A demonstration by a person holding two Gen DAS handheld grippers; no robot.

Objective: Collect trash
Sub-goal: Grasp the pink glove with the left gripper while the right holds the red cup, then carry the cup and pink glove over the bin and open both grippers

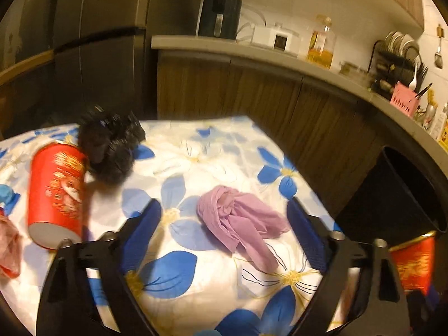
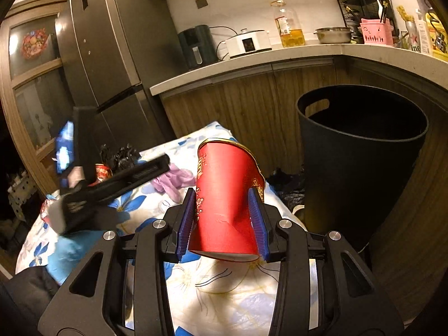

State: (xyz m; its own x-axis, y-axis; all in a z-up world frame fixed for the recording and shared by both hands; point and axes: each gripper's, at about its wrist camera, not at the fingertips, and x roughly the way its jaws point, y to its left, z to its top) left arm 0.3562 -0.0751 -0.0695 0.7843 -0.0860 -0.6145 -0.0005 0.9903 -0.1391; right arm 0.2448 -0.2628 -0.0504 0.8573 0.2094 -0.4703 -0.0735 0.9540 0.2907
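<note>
Left gripper (image 1: pixel 224 221) jaws apart, straddling the crumpled purple plastic bag (image 1: pixel 240 218) on the floral tablecloth (image 1: pixel 196 151); its tail trails near-right. Right gripper (image 2: pixel 222 221) clamped on dented red paper cup (image 2: pixel 226 196); black plastic bin (image 2: pixel 361 165) far-right of it.

The left gripper (image 1: pixel 224 218) was a black plastic frame with triangular cut-outs in its two arms, round silver bolt heads at the pivots, and fingers faced with ribbed blue pads (image 1: pixel 145 224). The right gripper (image 2: pixel 222 218) was built the same way, with matte black linkages, four shiny round screws across its front and finely ridged blue pads (image 2: pixel 186 221) on the fingers. Seen from the right wrist camera, the left gripper carried a black upright block with a glowing blue screen (image 2: pixel 65 145), blurred.
</note>
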